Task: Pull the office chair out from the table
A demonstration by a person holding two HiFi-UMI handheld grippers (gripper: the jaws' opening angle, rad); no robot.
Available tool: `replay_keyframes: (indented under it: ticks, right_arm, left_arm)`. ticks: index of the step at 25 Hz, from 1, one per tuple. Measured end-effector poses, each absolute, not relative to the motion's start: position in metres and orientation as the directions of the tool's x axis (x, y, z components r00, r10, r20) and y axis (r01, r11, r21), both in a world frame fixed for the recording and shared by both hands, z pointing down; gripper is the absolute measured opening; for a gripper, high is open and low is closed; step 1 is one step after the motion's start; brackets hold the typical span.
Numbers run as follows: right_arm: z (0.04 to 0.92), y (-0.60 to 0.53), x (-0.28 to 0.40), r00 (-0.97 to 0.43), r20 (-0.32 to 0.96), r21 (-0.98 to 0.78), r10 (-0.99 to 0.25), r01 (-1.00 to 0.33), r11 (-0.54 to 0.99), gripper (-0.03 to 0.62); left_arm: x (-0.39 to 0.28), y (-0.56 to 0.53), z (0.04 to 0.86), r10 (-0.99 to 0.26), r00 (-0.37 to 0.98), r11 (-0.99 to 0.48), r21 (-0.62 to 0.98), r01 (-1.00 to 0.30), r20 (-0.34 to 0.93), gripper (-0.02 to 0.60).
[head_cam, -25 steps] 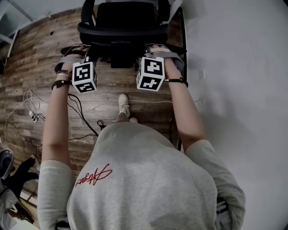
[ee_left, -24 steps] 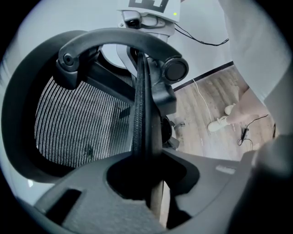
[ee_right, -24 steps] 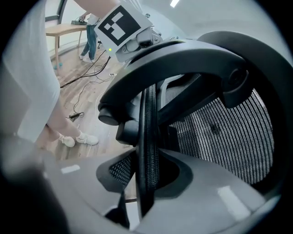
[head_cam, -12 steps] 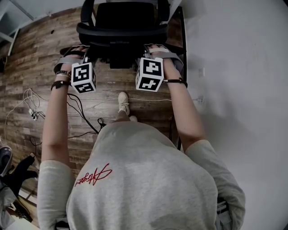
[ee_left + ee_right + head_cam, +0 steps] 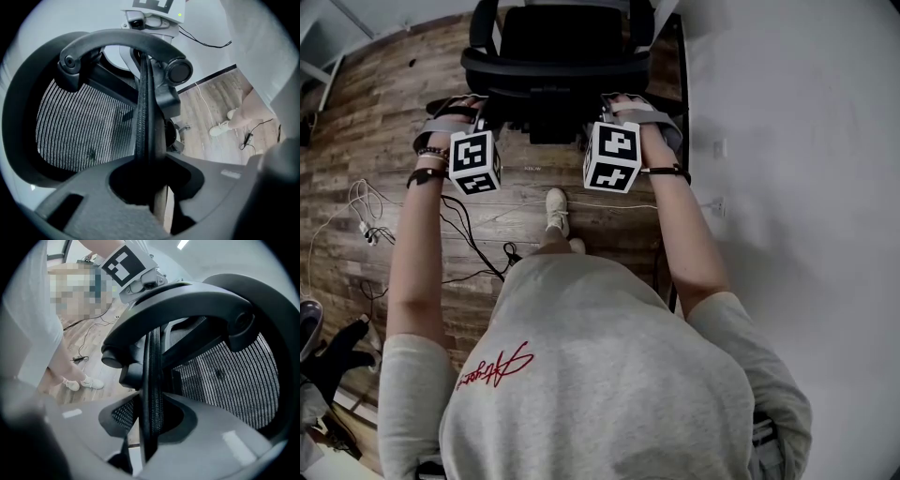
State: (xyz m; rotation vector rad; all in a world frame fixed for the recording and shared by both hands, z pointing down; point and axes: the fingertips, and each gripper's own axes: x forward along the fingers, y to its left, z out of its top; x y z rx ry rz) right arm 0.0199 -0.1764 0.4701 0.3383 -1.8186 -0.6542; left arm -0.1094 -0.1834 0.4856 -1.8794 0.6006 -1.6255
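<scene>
Where the left tool (image 5: 150, 180) closes, its jaws are clenched on the thin rim of the mesh backrest (image 5: 84, 126). The right tool (image 5: 152, 425) clamps the same rim farther along, so the rim runs on from each tool toward the other. Each tool carries a marker cube (image 5: 475, 161) printed with black-and-white squares. The office chair (image 5: 558, 61) stands on the wood-plank floor (image 5: 384, 112), just beside the white wall (image 5: 787, 141). Its back faces the person and its seat points away. The backrest's long top edge lies left to right across the head view. Red script crosses the person's grey shirt (image 5: 581, 375), too slanted to read. Loose cables (image 5: 370, 220) trail over the floor at the left.
</scene>
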Motion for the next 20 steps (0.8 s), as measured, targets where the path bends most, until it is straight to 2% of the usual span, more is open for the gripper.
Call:
replay_keyframes:
  ticks: [20]
  right_arm:
    - [0.473,-0.137,0.024,-0.351,0.763,0.605,-0.542,0.093,0.791,0.098]
  left_arm:
    - [-0.104,-0.143,0.49,-0.68,0.154,-0.722,-0.691,0.035,0.717,0.074]
